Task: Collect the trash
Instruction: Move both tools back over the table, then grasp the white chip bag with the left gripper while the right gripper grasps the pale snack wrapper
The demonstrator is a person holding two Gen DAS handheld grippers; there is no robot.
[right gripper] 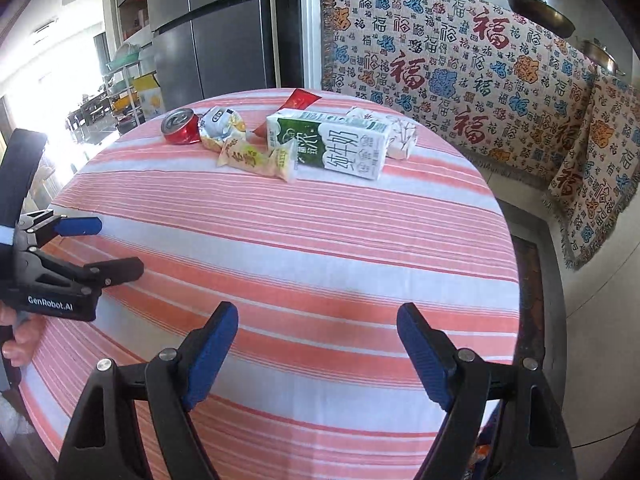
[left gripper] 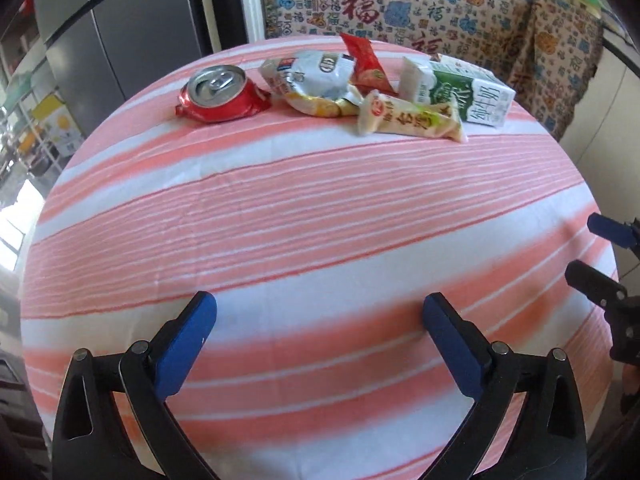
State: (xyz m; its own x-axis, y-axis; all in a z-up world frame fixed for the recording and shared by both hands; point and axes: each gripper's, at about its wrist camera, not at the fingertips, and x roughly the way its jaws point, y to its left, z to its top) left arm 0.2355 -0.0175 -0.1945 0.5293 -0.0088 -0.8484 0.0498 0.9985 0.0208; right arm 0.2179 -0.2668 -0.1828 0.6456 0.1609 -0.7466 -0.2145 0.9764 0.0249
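Observation:
Trash lies in a row at the far side of the pink-striped table [left gripper: 304,208]: a crushed red can [left gripper: 218,94], a crumpled white snack bag [left gripper: 316,80], a red packet [left gripper: 366,66], a beige wrapper [left gripper: 412,118] and a green-white milk carton [left gripper: 468,94]. The right wrist view shows the can [right gripper: 180,125], the wrapper [right gripper: 256,160], the carton [right gripper: 332,144] and a white patterned packet [right gripper: 394,136] behind it. My left gripper [left gripper: 320,314] is open and empty over the near table. My right gripper [right gripper: 318,326] is open and empty beside it.
A grey fridge [right gripper: 224,36] stands behind the table on the left. A patterned cloth [right gripper: 452,68] covers the bench at the back right. Pans [right gripper: 540,10] hang above it. The table's right edge drops to the floor [right gripper: 592,320].

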